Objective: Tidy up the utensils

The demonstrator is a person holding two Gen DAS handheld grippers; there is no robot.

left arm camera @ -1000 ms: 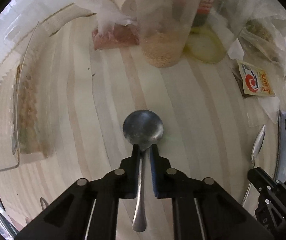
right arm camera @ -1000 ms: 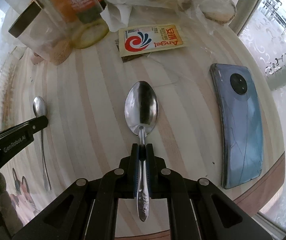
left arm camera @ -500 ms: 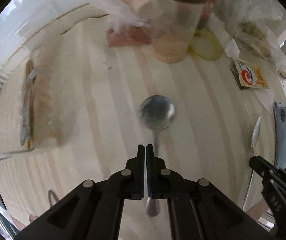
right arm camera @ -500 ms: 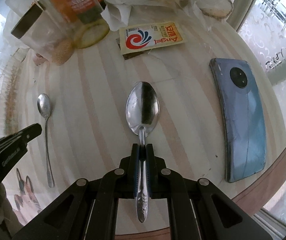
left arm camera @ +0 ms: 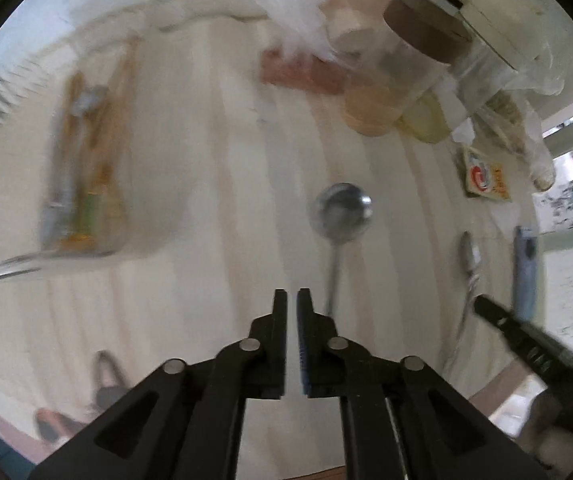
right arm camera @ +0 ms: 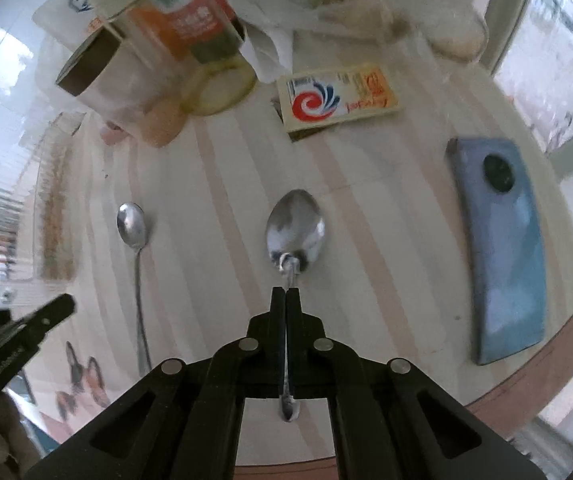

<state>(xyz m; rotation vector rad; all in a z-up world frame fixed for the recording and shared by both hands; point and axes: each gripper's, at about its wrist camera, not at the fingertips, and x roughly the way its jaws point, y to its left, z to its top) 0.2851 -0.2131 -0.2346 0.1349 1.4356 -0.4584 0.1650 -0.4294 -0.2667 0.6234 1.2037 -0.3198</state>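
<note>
Left tool (left arm camera: pixel 291 300): fingers nearly together, thin gap, nothing between them. Its view is motion-blurred. Round-bowl spoon (left arm camera: pixel 340 216) lies flat on the striped worktop (left arm camera: pixel 206 184), just ahead and slightly right of the tips, handle running back toward the tool's right finger, not gripped. Far left of this tool: clear container (left arm camera: pixel 86 152) with blurred long items inside, probably the utensil holder; can't tell contents.

Right tool (right arm camera: pixel 286 298): clamped tight on the neck-end of the handle of an oval spoon (right arm camera: pixel 295 232); bowl sticks out ahead, handle tail shows behind the fingers. Whether the bowl touches the worktop, can't tell. Phone (right arm camera: pixel 502 248) sits well right of it, yeast packet (right arm camera: pixel 336 98) ahead, jars (right arm camera: pixel 158 56) ahead-left.

Handling, my read: both spoons are steel, stiff, light, slick. They lie low on the worktop, so pinch across the thin handle edges. Gripping near the neck keeps the bowl weight from swinging; a mid-handle hold would likely pivot. Not fragile; a drop only clatters.
</note>
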